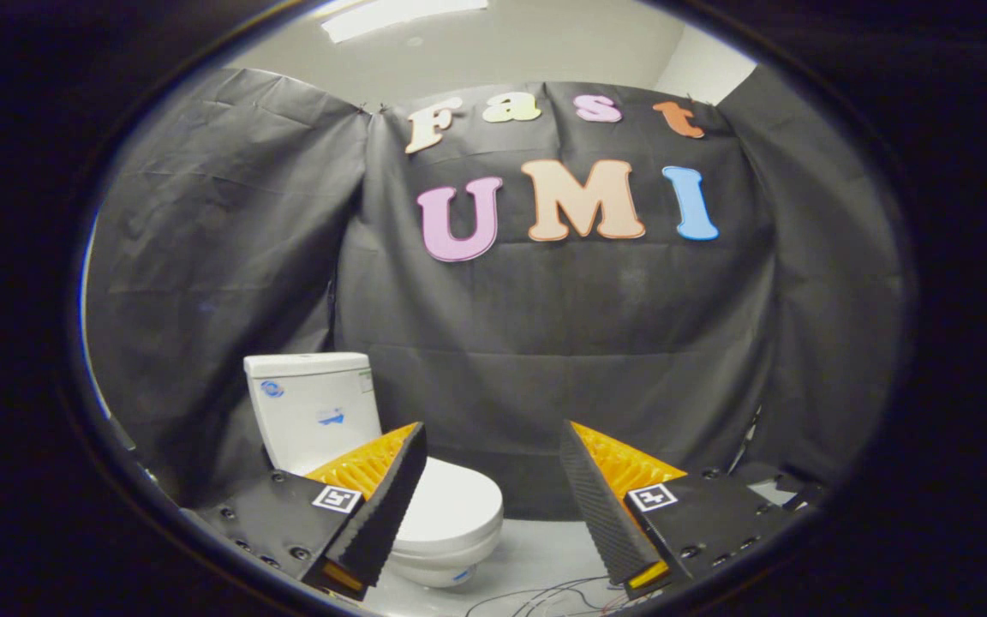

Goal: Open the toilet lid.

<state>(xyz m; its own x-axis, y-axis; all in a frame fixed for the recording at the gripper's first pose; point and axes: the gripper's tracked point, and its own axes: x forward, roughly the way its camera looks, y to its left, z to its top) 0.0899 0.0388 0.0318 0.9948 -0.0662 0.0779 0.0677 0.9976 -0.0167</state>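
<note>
Tool: the tool (493, 506) has its two fingers spread wide apart, with nothing between them and nothing held; it touches no part of the toilet.
Tool to toilet: the toilet (391, 480) stands beyond the fingers, off toward the left finger, whose tip overlaps the near edge of the bowl in the view; the right finger points past the toilet at bare floor and wall.
Toilet lid: the toilet lid (451, 506) lies flat and closed on the seat, a smooth white oval in front of the cistern.
Cistern: the cistern (309, 407) rises upright behind the lid, at the back of the toilet against the cloth.
Floor: the pale floor (536, 557) lies around the foot of the toilet; thin wires (545, 600) trail across it in front of the toilet, nearer the tool than the bowl.
Wall: the black cloth wall (545, 343) hangs behind and to both sides of the toilet.
Progress: by my reading nothing is done yet; the lid is down and untouched.
Left to do: close in on the toilet, get the fingers to the lid's front edge, and swing it up toward the cistern.
</note>
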